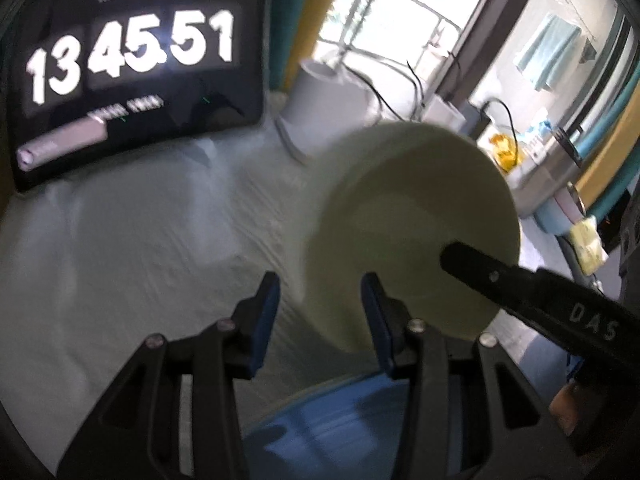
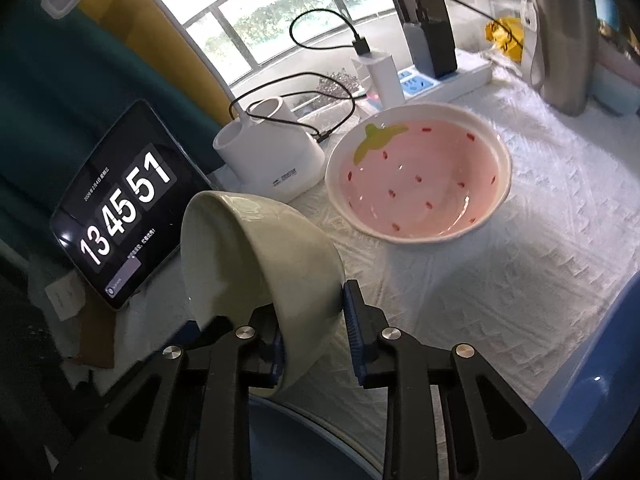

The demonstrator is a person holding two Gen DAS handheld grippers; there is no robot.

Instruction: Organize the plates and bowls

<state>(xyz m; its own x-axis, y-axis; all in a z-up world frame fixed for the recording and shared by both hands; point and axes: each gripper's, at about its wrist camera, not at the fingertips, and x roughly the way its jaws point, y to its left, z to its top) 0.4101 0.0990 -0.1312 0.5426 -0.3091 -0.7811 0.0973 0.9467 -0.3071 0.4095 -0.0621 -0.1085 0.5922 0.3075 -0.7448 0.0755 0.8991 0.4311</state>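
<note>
Right hand-held gripper [image 2: 314, 332] astride bowl [image 2: 256, 264] wall

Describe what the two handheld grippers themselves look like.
Both the left gripper and the right gripper have black angular frames with triangular cut-outs, silver round screw heads and blue ribbed pads. White letters reading DAS mark the right gripper's finger in the left wrist view.

Tilted bowl [image 2: 256, 276] left of strawberry dish [image 2: 418, 176]; tablet [image 2: 120, 208] further left; holder [image 2: 268, 156] behind bowl.
</note>
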